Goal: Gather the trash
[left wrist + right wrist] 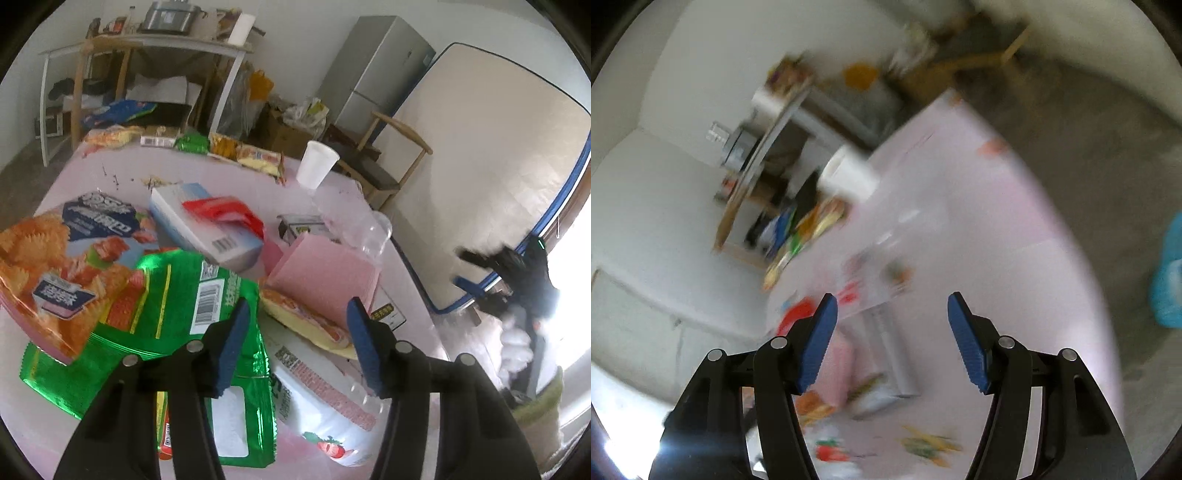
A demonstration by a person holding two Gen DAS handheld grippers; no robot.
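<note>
Dozens of wrappers and cartons cover the pink worktop (92,173), and the left gripper (295,332) hangs over the near pile with its jaws partly open and nothing pressed between them. Just left of it lies a green foil packet (177,295), overlapped at its far left by an orange crisp bag (48,266); beneath the jaws sits a white strawberry-printed bottle (325,417), and just beyond it a pink folded card (328,277) leaning over a yellow snack wrapper (306,321). Farther off are a white and blue box (207,236) with a red wrapper (225,214) on it, a clear plastic bottle (365,236) to the right, and a white paper cup (317,164) near the far edge. I judge the foil and crisp bags light, limp and slippery, best pinched at a crimped edge or corner; the bottles are light but round and likely to roll, so a grip across the body suits them; the cup would crush easily. The right gripper (890,339) shows its jaws about as wide, empty, over the worktop in a heavily blurred view where little can be identified.
</note>
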